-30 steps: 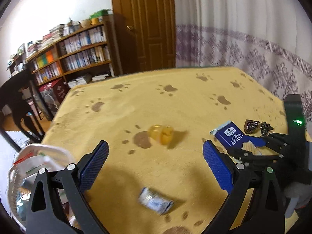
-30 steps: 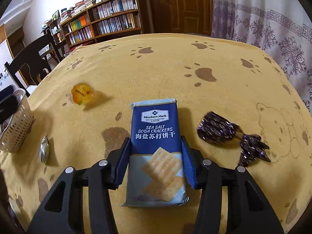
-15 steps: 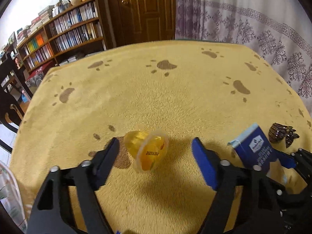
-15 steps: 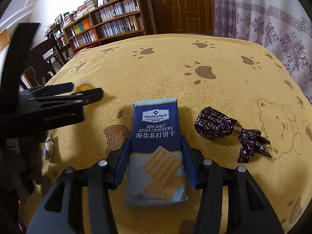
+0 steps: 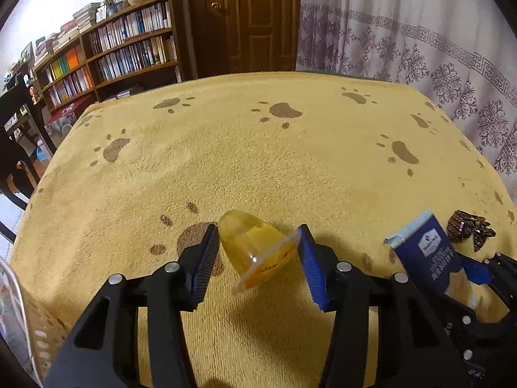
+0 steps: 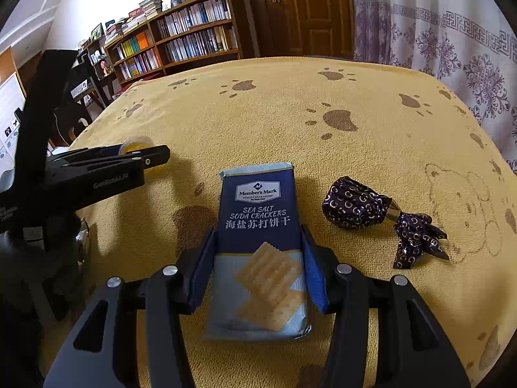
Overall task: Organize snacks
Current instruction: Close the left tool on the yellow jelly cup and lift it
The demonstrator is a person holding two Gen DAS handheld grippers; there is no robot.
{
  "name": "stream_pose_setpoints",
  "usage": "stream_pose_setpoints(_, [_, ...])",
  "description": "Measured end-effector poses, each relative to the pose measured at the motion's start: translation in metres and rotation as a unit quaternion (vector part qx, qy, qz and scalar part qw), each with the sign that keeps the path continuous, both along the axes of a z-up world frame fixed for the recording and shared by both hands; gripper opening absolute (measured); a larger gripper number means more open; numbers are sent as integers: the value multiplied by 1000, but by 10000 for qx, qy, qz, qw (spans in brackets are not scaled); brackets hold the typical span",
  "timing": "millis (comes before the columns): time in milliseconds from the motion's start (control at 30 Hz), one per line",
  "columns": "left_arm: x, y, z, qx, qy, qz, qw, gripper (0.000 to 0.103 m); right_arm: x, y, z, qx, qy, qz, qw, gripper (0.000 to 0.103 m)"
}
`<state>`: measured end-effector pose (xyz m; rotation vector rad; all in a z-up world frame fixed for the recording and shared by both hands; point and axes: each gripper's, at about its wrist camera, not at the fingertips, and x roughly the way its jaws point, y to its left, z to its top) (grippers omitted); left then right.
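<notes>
Since half a second ago: left hand-held gripper point(image 5: 257, 252) has narrowed from a wide spread to a pinch on the jelly cup point(image 5: 255, 250), both blue pads now touching its sides; cup tilted, foil lid facing lower left, lying at lower centre of the left wrist view on the yellow paw-print surface point(image 5: 258, 148). Right hand-held gripper point(image 6: 258, 265): unchanged, pressed against both long edges of the sea salt soda cracker pack point(image 6: 258, 245), which lies flat on the surface at centre of the right wrist view, printed face up. Purple foil-wrapped candy point(image 6: 358, 207): right of the cracker pack, near but apart from it, twisted tail pointing to the lower right. White perforated basket point(image 5: 35, 333): lower left edge of the left wrist view, only partly visible. Background, upper left of both views: bookshelf point(image 5: 126, 51) filled with books; wooden door point(image 5: 255, 19) at upper centre; patterned curtain point(image 5: 420, 38) at upper right.
</notes>
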<state>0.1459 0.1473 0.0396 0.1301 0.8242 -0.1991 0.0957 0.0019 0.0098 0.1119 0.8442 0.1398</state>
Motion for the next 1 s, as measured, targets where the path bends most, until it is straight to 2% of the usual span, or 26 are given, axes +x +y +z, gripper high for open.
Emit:
stream_pose_setpoints(233, [-19, -1, 14, -75, -197, -101, 9997, 49, -2, -2, 0, 20, -21, -10, 10000, 51])
stream_pose_setpoints(267, [-22, -2, 15, -75, -227, -116, 9996, 36, -2, -2, 0, 19, -20, -10, 10000, 51])
stream_pose_setpoints(300, [-25, -2, 16, -52, -246, -124, 9996, 33, -2, -2, 0, 17, -21, -11, 10000, 51])
stream_pose_setpoints(467, [-33, -5, 22, -89, -340, -208, 9992, 34, -2, -2, 0, 27, -20, -9, 10000, 51])
stream_pose_setpoints(533, [-32, -5, 18, -89, -276, -202, 9994, 37, -2, -2, 0, 30, -21, -10, 10000, 51])
stream_pose_setpoints(567, [-31, -4, 16, -121, -196, -209, 9995, 45, -2, -2, 0, 33, -21, -10, 10000, 51])
stream_pose_setpoints(600, [-30, -3, 14, -157, -152, -203, 9996, 58, -2, -2, 0, 32, -22, -10, 10000, 51])
stream_pose_setpoints(667, [-31, -1, 11, -216, -102, -196, 9995, 66, -3, -2, 0, 37, -22, -10, 10000, 51])
stream_pose_setpoints(900, [-33, -9, 2, -112, -28, -370, 9992, 66, -3, -2, 1, 33, -24, -11, 10000, 51])
stream_pose_setpoints(933, [-31, -11, 0, -95, -7, -391, 9992, 65, -3, -2, 1, 34, -24, -11, 10000, 51])
stream_pose_setpoints(967, [-30, -11, -2, -89, 14, -392, 9992, 57, -3, -2, 1, 33, -24, -12, 10000, 51])
stream_pose_setpoints(1000, [-27, -12, -5, -84, 70, -382, 9992, 43, -3, -2, 1, 33, -24, -11, 10000, 51])
